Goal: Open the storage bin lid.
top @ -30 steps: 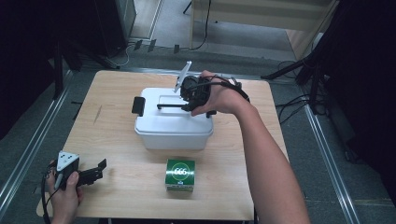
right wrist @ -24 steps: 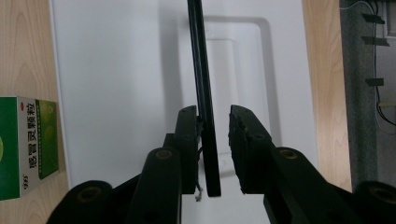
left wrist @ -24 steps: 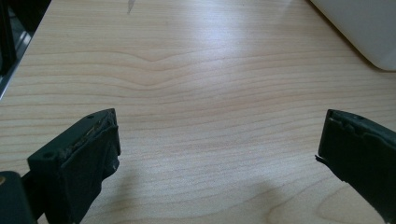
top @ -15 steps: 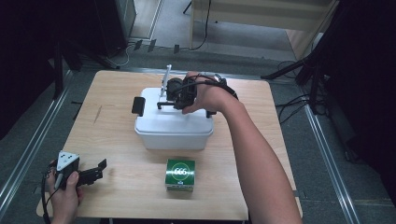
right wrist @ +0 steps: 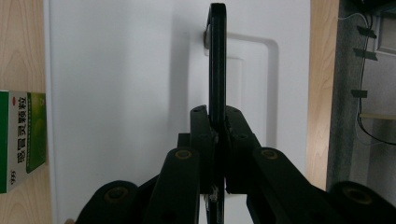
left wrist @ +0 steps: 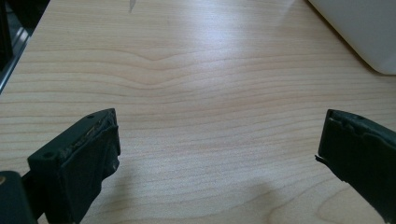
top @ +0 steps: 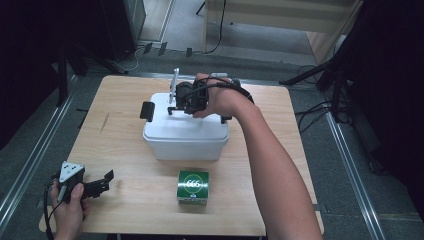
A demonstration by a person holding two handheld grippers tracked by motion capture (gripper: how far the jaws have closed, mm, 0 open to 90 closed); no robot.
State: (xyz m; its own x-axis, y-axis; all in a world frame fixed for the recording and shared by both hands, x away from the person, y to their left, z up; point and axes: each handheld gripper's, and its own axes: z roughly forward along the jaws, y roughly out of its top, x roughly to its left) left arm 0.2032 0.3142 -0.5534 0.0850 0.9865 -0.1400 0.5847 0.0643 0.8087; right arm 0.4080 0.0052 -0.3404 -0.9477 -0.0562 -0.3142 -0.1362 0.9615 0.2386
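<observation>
Tabletop (top: 125,150) carries three groups. Lidded storage box (top: 185,135) sits at centre, slightly toward the far edge. Handle (right wrist: 217,60) on its lid is raised upright, standing on edge above the lid's recess. Right claw (top: 181,100) is over the lid at its far side, jaws pinched on that handle from both faces; the right forearm runs back across the tabletop's right half to the near edge. Small carton (top: 193,186) lies in front of the box, near it but apart. Left claw (top: 102,182) rests at the near left corner, well apart from box and carton, jaws spread over bare wood.
</observation>
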